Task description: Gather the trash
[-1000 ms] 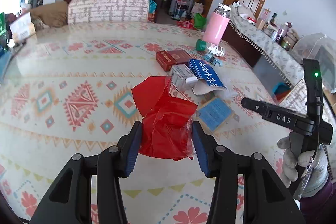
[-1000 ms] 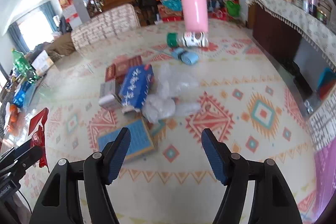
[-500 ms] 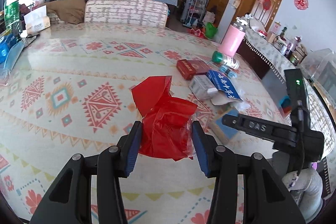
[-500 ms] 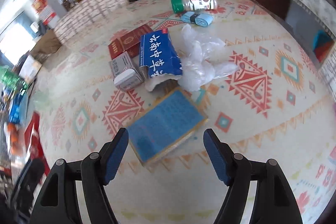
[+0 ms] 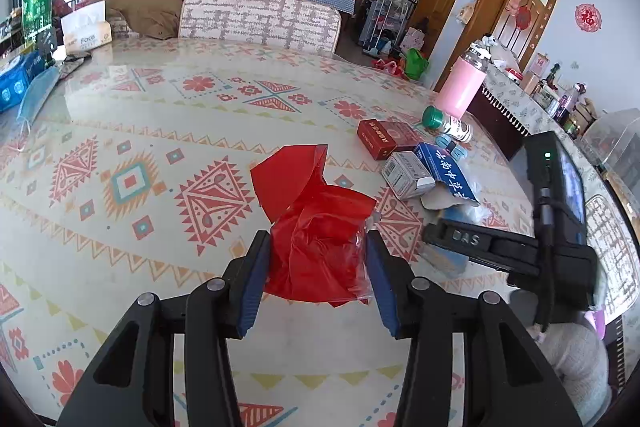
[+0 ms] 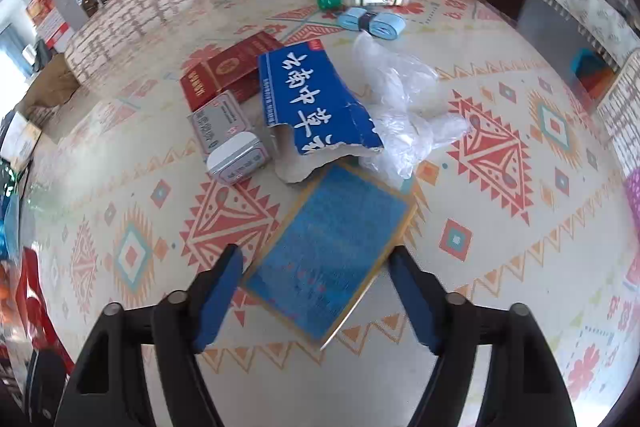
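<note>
From the left wrist, the left gripper [image 5: 318, 281] is clamped on a crumpled red plastic bag [image 5: 316, 227], both blue pads pressing its sides; the bag stands up from the jaws, its loose flap reaching up and away over the patterned table [image 5: 132, 131]. To the right the other gripper shows from the side as a black body with a green light, held in a gloved hand [image 5: 576, 363], hanging above the litter and hiding most of the flat blue card. Beyond lie a red box [image 5: 384, 139], a grey box [image 5: 406, 174], a torn blue carton [image 5: 446, 173], a bottle with a green cap [image 5: 448, 123] on its side and an upright pink flask [image 5: 460, 91]. From the right wrist, the right gripper [image 6: 316, 297] points steeply down with its jaws apart, having just been closing; the flat blue card [image 6: 330, 251] lies on the table between the pads, which do not touch it. Its long axis runs diagonally, from the near left up toward the far right, its far corner beside the torn blue carton [image 6: 316, 103]. Only this view shows the card whole, the crumpled clear plastic [image 6: 404, 111] to the carton's right and a folded light-blue strip [image 6: 370, 21] below the bottle. The red bag appears here only as a sliver at the left edge.
</note>
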Tool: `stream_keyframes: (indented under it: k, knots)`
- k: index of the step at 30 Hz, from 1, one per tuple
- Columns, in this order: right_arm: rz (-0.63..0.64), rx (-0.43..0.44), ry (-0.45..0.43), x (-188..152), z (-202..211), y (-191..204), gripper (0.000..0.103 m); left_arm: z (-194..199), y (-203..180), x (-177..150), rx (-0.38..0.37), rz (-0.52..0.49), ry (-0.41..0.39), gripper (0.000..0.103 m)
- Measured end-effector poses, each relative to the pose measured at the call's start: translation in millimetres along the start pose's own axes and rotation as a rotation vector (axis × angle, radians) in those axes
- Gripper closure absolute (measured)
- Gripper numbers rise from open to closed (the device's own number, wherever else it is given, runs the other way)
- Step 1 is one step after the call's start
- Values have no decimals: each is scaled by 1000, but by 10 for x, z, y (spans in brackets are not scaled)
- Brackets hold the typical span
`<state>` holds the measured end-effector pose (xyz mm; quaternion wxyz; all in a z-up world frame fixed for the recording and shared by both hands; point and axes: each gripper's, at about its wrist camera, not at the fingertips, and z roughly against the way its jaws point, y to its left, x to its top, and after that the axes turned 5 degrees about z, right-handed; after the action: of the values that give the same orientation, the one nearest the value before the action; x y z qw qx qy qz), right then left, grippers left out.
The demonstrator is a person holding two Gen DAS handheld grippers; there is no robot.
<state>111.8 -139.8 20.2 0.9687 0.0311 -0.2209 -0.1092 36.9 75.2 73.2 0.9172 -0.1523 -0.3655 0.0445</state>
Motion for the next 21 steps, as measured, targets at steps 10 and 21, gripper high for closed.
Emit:
stream_keyframes:
  k: [10,21]
  knots:
    - [148,18,-53,-296,457,-252,45,180,-191,-69,65,-78,-94,56]
    - [185,87,-125,-720,883,-1024,97,158,-609,-347,117,-225,-121,56]
